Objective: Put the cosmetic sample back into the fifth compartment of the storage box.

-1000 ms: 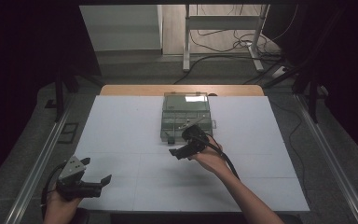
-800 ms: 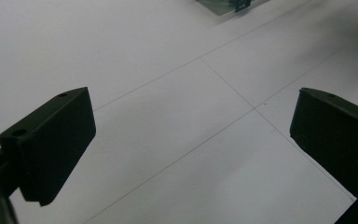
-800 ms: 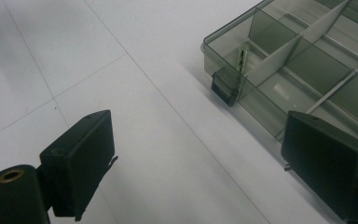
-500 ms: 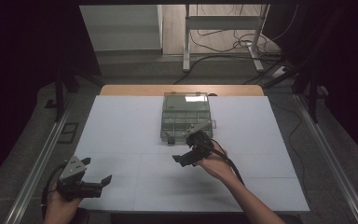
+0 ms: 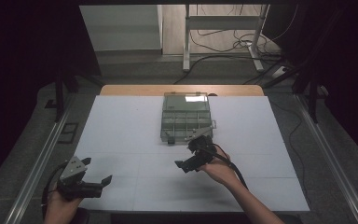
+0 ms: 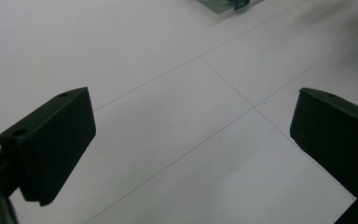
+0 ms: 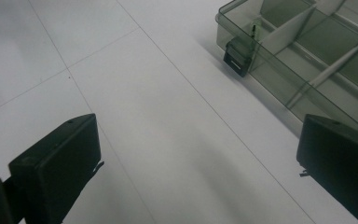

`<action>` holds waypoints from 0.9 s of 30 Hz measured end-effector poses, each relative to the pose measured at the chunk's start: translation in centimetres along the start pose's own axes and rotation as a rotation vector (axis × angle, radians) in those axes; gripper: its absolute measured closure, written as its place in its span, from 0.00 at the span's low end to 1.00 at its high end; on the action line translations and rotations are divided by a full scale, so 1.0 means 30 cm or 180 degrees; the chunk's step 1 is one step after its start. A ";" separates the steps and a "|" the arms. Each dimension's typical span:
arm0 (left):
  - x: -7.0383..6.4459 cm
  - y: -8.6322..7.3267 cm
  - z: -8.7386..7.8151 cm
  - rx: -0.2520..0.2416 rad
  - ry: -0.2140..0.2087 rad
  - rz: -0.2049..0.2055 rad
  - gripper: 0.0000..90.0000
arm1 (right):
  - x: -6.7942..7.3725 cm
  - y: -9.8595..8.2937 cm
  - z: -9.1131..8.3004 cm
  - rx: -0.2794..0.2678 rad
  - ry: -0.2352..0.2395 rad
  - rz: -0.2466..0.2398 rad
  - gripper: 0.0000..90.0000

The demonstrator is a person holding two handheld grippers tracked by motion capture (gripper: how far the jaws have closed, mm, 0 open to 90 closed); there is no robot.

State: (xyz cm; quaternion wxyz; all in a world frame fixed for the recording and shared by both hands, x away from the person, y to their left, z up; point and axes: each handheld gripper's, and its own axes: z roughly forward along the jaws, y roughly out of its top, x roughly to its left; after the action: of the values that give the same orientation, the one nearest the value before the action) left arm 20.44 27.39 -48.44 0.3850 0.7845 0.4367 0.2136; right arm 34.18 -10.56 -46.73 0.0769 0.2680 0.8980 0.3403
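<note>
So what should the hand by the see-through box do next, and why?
Probably swing the right gripper back toward the dark latch on the near wall of the clear plastic compartment box. Its jaws are open and empty above the white table, and the lidded box sits just beyond them.

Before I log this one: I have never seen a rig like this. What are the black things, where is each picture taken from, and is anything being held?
A person holds a hand-operated gripper in each hand. The high view looks down on a white table: the left gripper sits near the front left corner, the right gripper just in front of a clear compartment box. The other two pictures come from cameras riding on the grippers, looking along their black fingers. The left gripper view shows bare table between them; the right gripper view shows the box's corner with its dark latch. Both grippers are open and hold nothing.
</note>
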 end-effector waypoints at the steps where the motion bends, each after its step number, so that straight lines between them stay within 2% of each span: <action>1: 0.000 0.000 0.000 0.0000 0.0000 0.0000 0.01 | -0.002 -0.003 -0.004 -0.0015 -0.0006 -0.0005 0.00; 8: 0.000 0.000 0.000 0.0004 0.0000 0.0002 0.01 | -0.004 -0.020 -0.030 -0.0029 -0.0004 0.0040 0.01; 27: 0.000 0.001 0.001 0.0009 0.0001 0.0000 0.01 | -0.010 -0.058 -0.107 -0.0118 -0.0031 0.0028 0.00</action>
State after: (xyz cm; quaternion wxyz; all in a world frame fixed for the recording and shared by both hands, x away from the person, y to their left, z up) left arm 20.48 27.37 -48.44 0.3839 0.7850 0.4371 0.2131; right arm 32.66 -13.64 -45.46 0.0847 0.2721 0.8900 0.3559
